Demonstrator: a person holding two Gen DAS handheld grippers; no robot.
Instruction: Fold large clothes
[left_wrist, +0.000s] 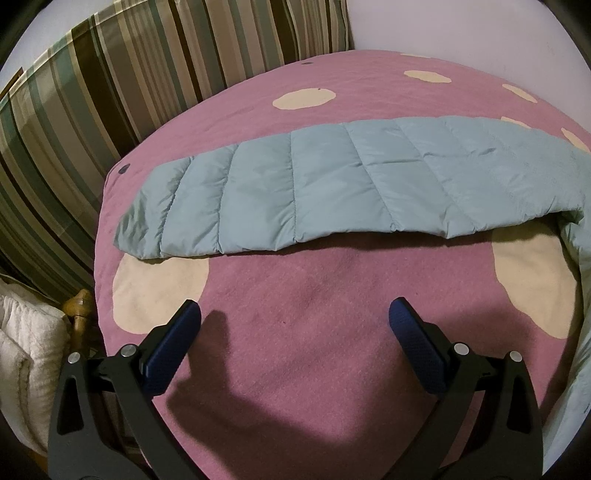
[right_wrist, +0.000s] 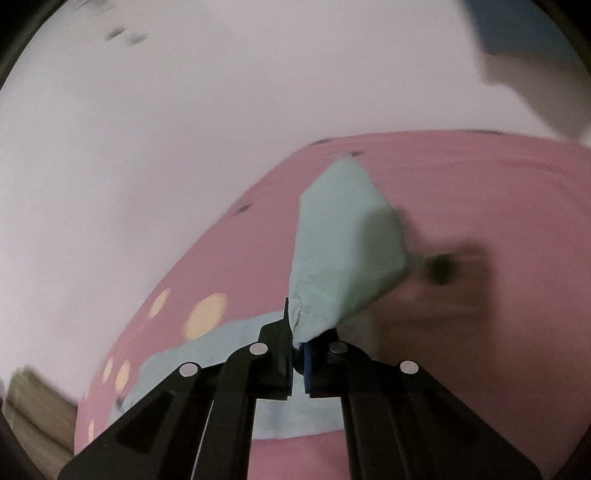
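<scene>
Left wrist view only: striped curtain (left_wrist: 92, 99), left gripper (left_wrist: 294, 325) with jaws released over the bed (left_wrist: 295, 369). Right wrist view only, blurred: right gripper (right_wrist: 298, 350), jaws clenched on a raised corner of the jacket (left_wrist: 332, 184). Jacket: pale blue, quilted, lying across the pink spotted bed.

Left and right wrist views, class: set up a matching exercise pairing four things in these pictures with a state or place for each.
Column one:
1. left gripper
2. right gripper
3. light blue quilted padded jacket
4. pink bedspread with cream spots

Column two:
A. covers the bed under everything
B. jaws wide apart, nothing between them
C. lies stretched across the bed
D. clamped on a fold of blue fabric

Pairs: 1-B, 2-D, 3-C, 4-A
</scene>
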